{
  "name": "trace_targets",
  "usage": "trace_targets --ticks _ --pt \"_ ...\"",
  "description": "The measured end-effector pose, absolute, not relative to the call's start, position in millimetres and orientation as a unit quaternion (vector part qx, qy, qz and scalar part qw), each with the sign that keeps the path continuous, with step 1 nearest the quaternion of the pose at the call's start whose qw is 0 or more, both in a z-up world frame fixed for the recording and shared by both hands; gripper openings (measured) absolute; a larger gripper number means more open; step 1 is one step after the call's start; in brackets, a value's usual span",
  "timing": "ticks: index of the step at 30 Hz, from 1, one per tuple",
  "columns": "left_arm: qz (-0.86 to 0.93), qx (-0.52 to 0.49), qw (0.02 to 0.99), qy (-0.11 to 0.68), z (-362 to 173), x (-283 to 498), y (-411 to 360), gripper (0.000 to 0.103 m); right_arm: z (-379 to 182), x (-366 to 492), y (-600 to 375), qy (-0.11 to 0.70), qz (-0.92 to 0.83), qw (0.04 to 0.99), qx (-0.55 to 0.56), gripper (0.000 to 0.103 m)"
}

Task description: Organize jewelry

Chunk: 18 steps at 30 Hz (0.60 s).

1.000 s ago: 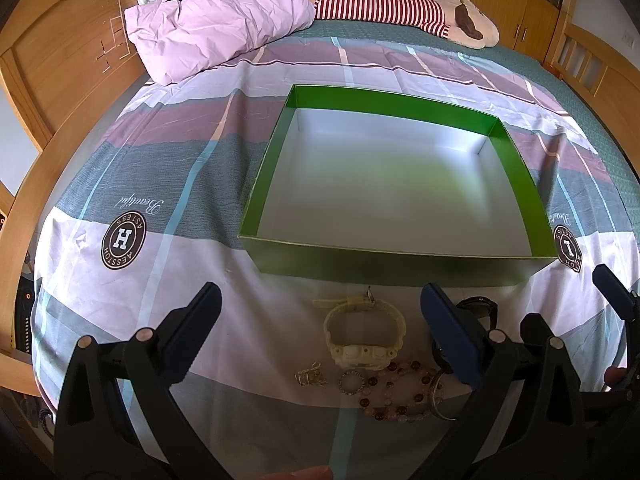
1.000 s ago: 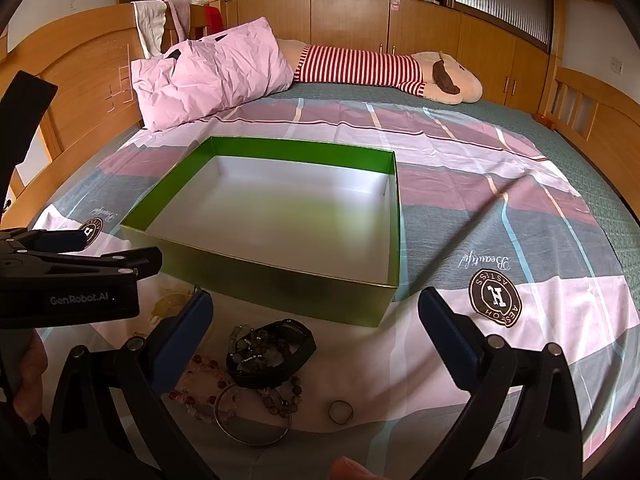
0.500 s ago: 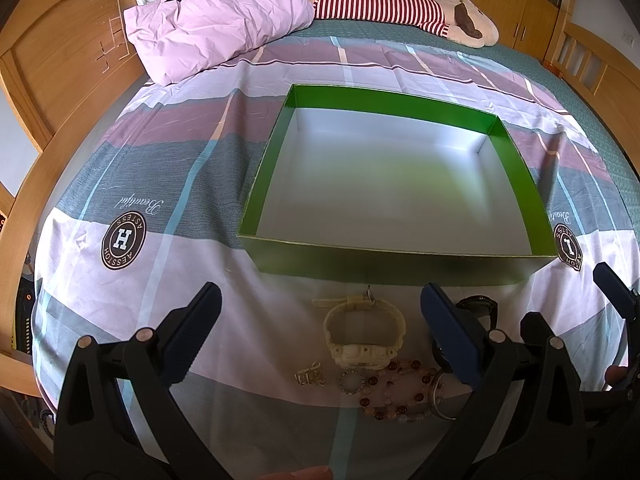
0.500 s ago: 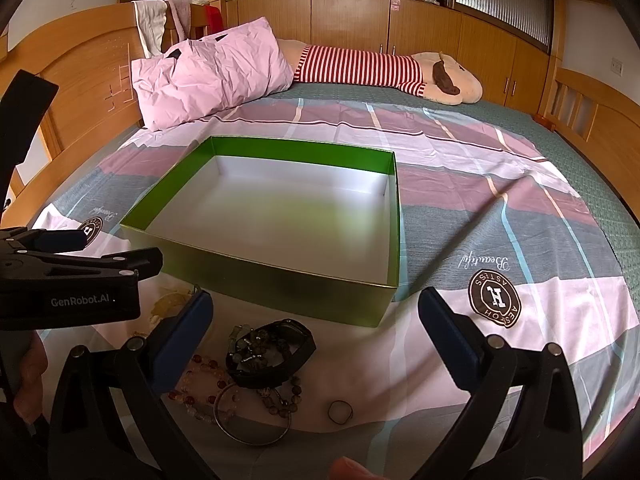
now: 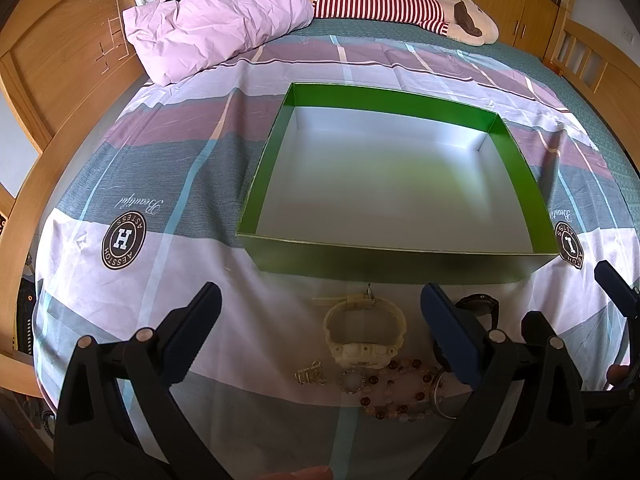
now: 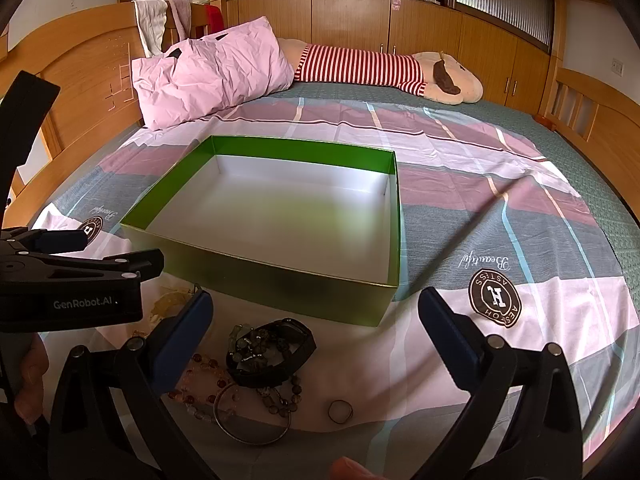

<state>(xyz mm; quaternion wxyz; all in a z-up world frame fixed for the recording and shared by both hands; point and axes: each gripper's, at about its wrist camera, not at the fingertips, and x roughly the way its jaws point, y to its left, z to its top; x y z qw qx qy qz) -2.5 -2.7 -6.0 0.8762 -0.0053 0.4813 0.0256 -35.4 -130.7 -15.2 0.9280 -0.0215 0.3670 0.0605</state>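
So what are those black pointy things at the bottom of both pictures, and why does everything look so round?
They are tongs with blue pads, and a person holds one pair in each hand. A little camera sits on each pair and looks forward along its fingers, with a wide lens that bends the picture. One picture comes from the left tongs, the other from the right tongs. Both are open and hold nothing. On the striped bedsheet sits an empty green cardboard box. In front of it lies jewelry: a cream plastic watch, a black watch, a bracelet of brown and pink beads, a thin metal bangle and a small plain ring. A pink pillow lies far back.
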Motion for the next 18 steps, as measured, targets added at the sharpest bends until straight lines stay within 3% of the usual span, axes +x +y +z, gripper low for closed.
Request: trace_targets --ticks 18 --pt "0.027 -0.002 0.875 0.483 -6.4 -2.6 -3.7 0.101 -17.5 -35.4 -129.9 0.370 0.061 0.927 -0.025 0.102"
